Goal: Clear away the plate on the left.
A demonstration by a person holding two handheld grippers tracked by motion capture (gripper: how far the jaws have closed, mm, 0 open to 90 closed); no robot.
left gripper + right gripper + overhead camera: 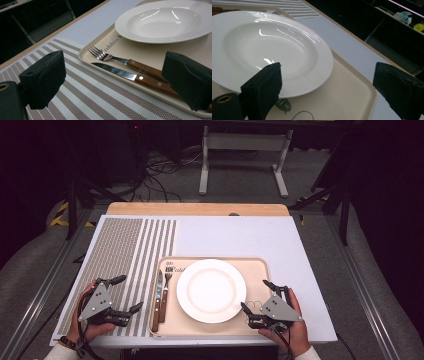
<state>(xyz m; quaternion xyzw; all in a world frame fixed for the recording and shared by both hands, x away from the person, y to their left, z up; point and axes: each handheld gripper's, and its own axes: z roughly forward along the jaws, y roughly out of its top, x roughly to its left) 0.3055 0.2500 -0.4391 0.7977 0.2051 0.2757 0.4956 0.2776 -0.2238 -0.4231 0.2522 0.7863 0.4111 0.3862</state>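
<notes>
high view: a beige tray (257, 270) lies on the bench (250, 237), its left edge over a striped mat (125, 255); a white plate (211, 290) sits mid-tray, with a fork (165, 290) and a knife (157, 301) side by side along the tray's left edge; the left gripper (125, 295) rests over the mat just left of the cutlery, fingers spread wide and released, holding nothing; the right gripper (257, 296) hangs over the tray's right part beside the plate, fingers likewise wide apart and empty

left gripper view: closer in, it shows wooden handles with rivets on the fork (120, 60) and knife (125, 74), and lettering on the tray (112, 46) beside the plate (162, 22); the fingers (45, 77) stand far apart, touching nothing, the right one in front of the handle ends

right gripper view: the plate (269, 47) is deep-welled, the tray (342, 97) bare beyond its rim; the fingers (264, 87) gape wide; whether one touches the plate i cannot tell
</notes>
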